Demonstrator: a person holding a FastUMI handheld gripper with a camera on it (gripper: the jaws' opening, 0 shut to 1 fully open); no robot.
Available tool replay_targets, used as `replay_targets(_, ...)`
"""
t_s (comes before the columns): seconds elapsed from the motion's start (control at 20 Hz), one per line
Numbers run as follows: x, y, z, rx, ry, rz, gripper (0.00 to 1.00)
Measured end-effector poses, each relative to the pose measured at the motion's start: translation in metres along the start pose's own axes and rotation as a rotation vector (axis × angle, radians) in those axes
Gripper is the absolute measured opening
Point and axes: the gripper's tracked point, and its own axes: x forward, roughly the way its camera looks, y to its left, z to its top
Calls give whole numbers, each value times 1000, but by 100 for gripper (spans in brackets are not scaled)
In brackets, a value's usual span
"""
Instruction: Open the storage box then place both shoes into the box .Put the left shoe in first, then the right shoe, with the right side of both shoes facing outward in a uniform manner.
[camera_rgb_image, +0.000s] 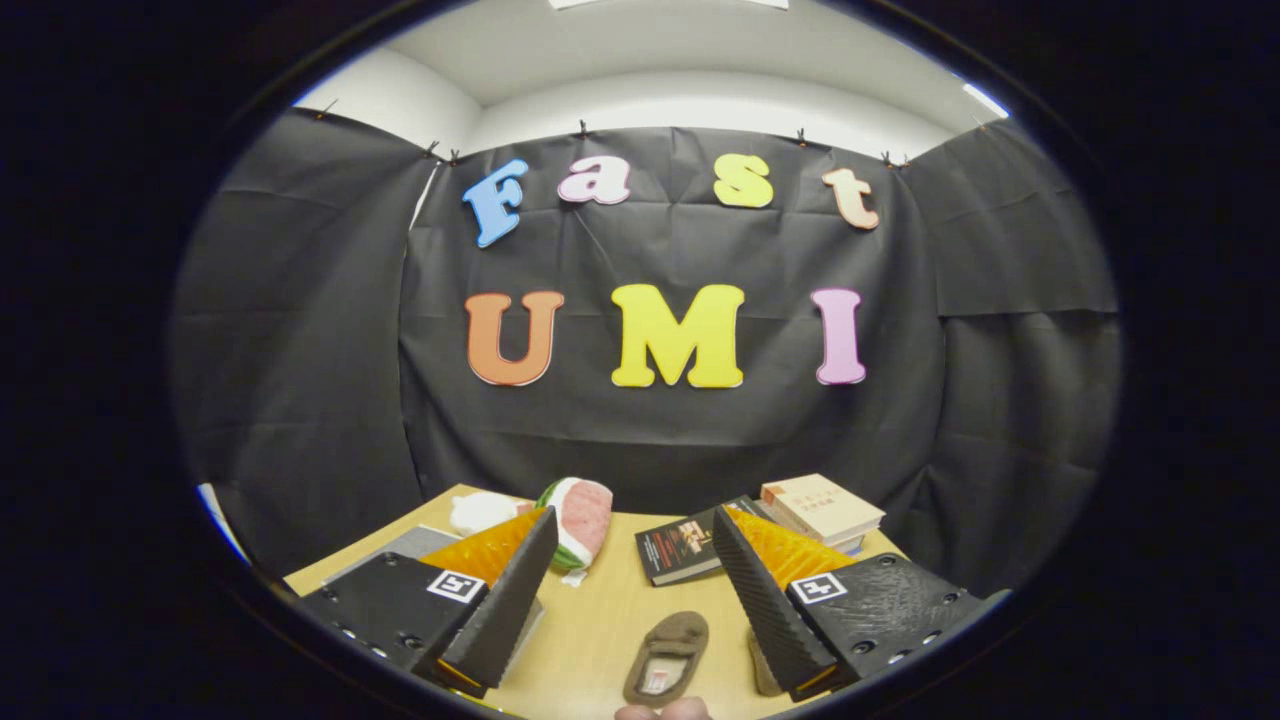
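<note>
My gripper (634, 516) is held above a wooden table (600, 620), open, with nothing between its fingers. A brown shoe (668, 655) lies on the table below the gap between the fingers, its opening facing up and its toe pointing away. Part of a second brown shoe (764, 668) peeks out beside it, mostly hidden under the right finger. A grey flat-topped thing (400, 545), possibly the storage box, lies behind the left finger and is largely covered by it.
Beyond the fingers lie a watermelon-slice plush (582, 520) and a white soft item (480, 511). A dark book (682, 550) and a stack of beige books (822, 510) sit at the far right. A person's fingertips (662, 712) show near the shoe.
</note>
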Motion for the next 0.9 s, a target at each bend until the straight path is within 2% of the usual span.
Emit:
replay_targets(0.25,10,28,-51,133,97,79,95)
replay_targets(0.45,24,59,-101,192,186,142,95)
replay_targets(0.75,38,114,-174,286,347,287,95)
replay_targets(0.9,38,132,-196,349,413,352,95)
